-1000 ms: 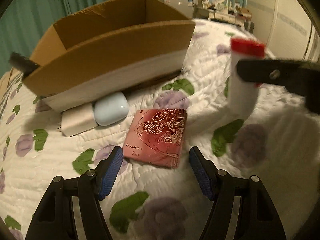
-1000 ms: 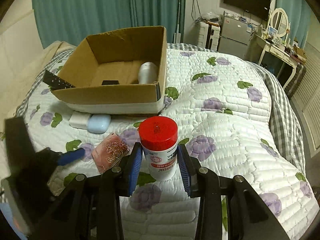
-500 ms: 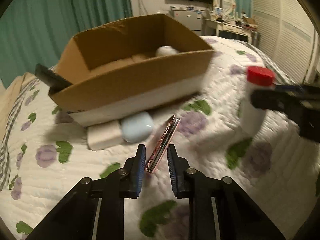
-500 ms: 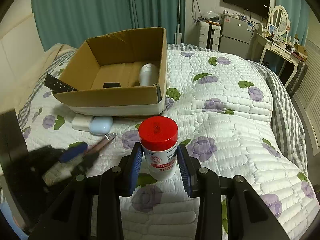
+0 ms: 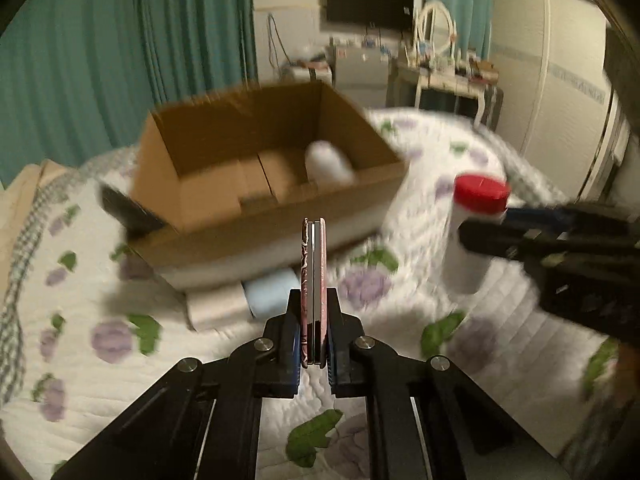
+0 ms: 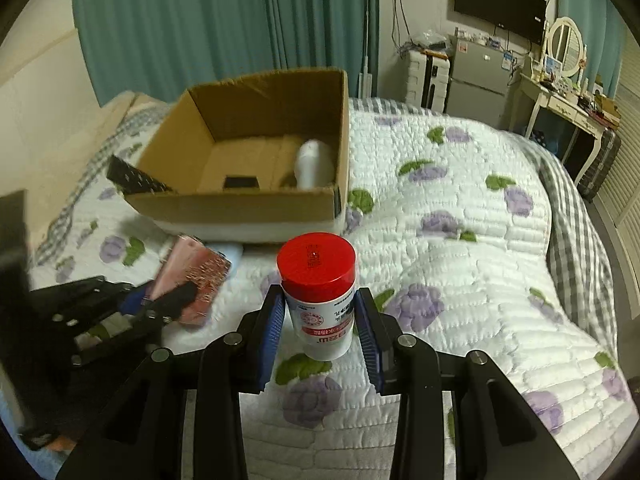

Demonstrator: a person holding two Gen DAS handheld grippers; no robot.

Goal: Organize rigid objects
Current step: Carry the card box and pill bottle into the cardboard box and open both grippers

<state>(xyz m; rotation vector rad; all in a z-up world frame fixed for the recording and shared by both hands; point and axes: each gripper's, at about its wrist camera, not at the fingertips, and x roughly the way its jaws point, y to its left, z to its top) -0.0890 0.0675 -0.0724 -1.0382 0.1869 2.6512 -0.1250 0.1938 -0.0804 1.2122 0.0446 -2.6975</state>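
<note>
Fingers of the left gripper are clenched on the thin pink rose-patterned flat box, held edge-on above the quilt. Right gripper clasps the red-capped white plastic bottle. Best carry both clear over the near wall of the open brown cardboard box, at twelve o'clock from either pair of fingers.

Quilt: white, printed with purple flowers and green leaves. Cardboard box: brown, white lower band. Bottle: white, red cap, red label print. Flat case: pink-red, rose pattern. Curtains: teal. Gripper pads: blue.
</note>
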